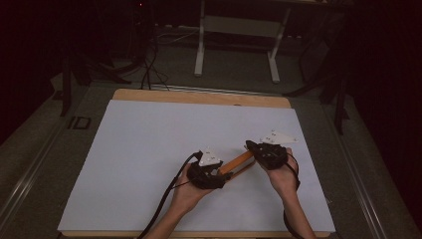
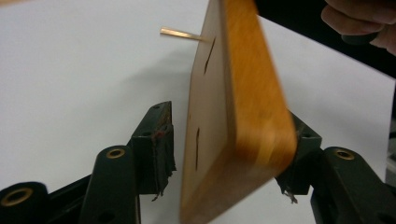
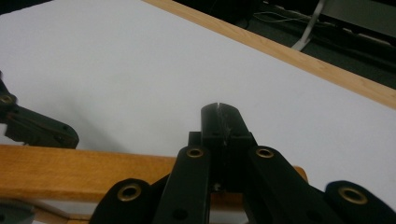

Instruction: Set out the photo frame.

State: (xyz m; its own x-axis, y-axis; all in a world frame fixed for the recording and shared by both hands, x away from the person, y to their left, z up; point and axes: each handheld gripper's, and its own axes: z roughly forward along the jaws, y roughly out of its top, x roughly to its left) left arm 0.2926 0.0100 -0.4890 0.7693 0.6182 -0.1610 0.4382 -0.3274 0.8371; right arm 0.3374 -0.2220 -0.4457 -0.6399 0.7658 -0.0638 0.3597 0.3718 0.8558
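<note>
Wooden block between parted left tongs (left pad clear), right tongs closed, empty.

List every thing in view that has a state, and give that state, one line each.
Left claw: open around the wooden board, left pad clear of its face.
Right claw: shut, jaws pressed together, above the board's edge; whether it grips the board cannot be told.
Wooden board: on edge, tilted, spanning between the two claws; slots cut in its pale face.
Thin wooden stick: pokes out from the board's face.
White sheet: lies flat on the table.
</note>
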